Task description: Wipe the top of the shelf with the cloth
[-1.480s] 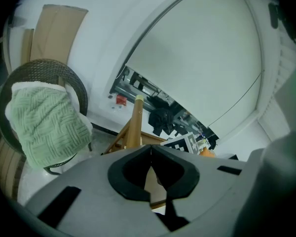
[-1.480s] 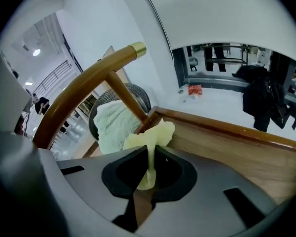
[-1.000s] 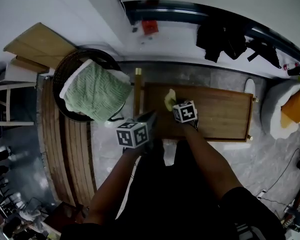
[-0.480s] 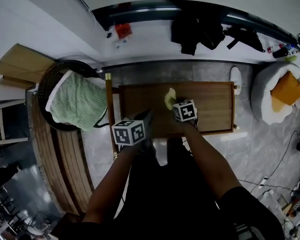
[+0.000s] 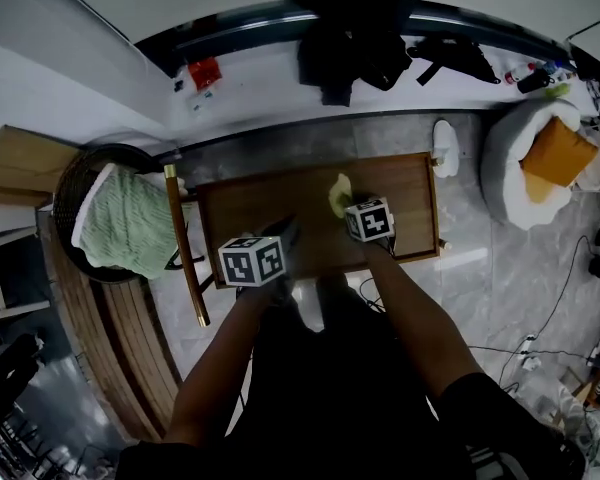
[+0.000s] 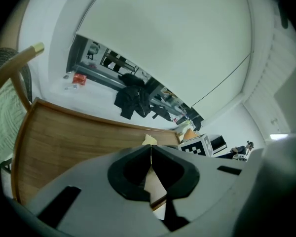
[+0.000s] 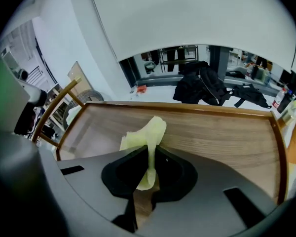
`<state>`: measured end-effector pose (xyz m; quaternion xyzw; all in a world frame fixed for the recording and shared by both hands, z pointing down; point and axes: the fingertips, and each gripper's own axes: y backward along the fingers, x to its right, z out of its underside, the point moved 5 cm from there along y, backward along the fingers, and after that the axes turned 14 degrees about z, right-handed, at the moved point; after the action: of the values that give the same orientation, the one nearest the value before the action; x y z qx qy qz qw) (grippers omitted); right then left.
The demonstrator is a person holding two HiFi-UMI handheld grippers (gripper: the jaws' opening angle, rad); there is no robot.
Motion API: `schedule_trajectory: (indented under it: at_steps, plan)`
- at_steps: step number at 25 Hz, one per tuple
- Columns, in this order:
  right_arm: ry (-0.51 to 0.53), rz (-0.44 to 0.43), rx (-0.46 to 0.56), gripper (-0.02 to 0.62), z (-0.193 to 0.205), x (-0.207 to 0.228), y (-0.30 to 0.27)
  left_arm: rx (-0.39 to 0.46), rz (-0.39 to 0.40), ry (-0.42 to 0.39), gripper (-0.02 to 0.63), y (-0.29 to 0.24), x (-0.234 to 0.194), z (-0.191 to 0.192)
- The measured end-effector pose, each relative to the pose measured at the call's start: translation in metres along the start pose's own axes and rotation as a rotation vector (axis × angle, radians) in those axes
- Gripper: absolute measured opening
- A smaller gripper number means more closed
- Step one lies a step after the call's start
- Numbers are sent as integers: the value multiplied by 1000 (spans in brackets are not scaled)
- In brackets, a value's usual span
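My right gripper (image 7: 150, 157) pinches the cloth (image 7: 144, 131) thinly, so shelf (image 7: 222, 132) friction may tug it free; left gripper (image 6: 150, 154) closed, empty.

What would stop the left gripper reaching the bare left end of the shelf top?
Probably nothing; likely yes. The left gripper hangs over the shelf top, jaws shut and empty, and the wood to its left is bare. The right gripper holds the cloth on the other side.

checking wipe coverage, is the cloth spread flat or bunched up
Bunched up: the cloth stands in a crumpled peak, pinched by the right hand-held gripper, jaws shut on it.
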<state>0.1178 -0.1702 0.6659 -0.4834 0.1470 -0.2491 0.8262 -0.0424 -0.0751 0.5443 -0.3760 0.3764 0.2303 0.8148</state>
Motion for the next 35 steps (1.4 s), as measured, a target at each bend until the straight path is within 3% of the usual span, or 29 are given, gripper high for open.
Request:
schedule_trajectory:
  at_steps: [15, 21, 27, 31, 33, 35]
  plan:
    - [-99, 142, 1, 46, 35, 128, 28, -63, 78, -25, 12, -76, 44, 19]
    - [-134, 226, -20, 46, 40, 164, 41, -57, 90, -26, 12, -78, 50, 20]
    - [-205, 365, -68, 46, 50, 202, 55, -24, 81, -26, 12, -59, 47, 11]
    - [-210, 392, -56, 46, 44, 188, 61, 28, 57, -12, 12, -16, 34, 5]
    - [-202, 335, 5, 46, 27, 157, 65, 61, 37, -5, 12, 12, 26, 1]
    - [-158, 223, 69, 46, 4, 105, 64, 101, 2, 6, 12, 43, 15, -5]
